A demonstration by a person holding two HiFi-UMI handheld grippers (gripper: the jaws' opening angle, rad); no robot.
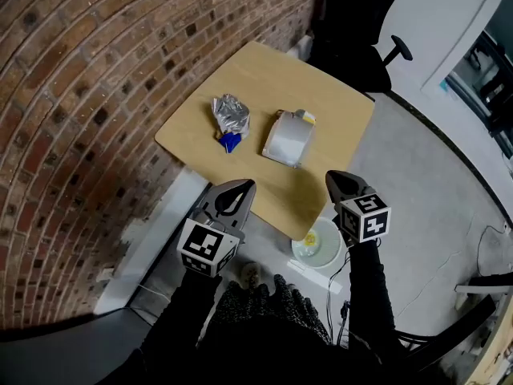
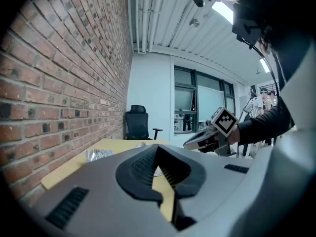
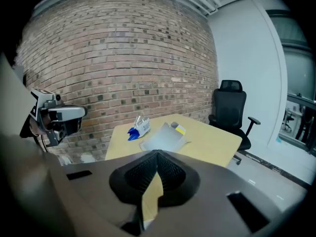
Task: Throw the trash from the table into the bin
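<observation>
A crumpled silver wrapper with a blue end [image 1: 230, 119] lies on the wooden table [image 1: 264, 70]. To its right lies a flat silver pouch with a yellow label [image 1: 288, 139]. My left gripper [image 1: 244, 184] hovers off the table's near edge, jaws shut and empty. My right gripper [image 1: 330, 175] hangs over the near right edge, shut with nothing in it. In the right gripper view the wrapper [image 3: 137, 127] and the pouch [image 3: 165, 137] lie ahead of the shut right gripper [image 3: 158, 153]. In the left gripper view the wrapper [image 2: 98, 154] shows at the left, beyond the left gripper [image 2: 157, 147].
A brick wall [image 1: 80, 95] runs along the table's left side. A black office chair [image 1: 361, 22] stands behind the table. On the floor below the table's near edge sits a round pale container [image 1: 318, 243], with a white power strip [image 1: 317, 275] beside it.
</observation>
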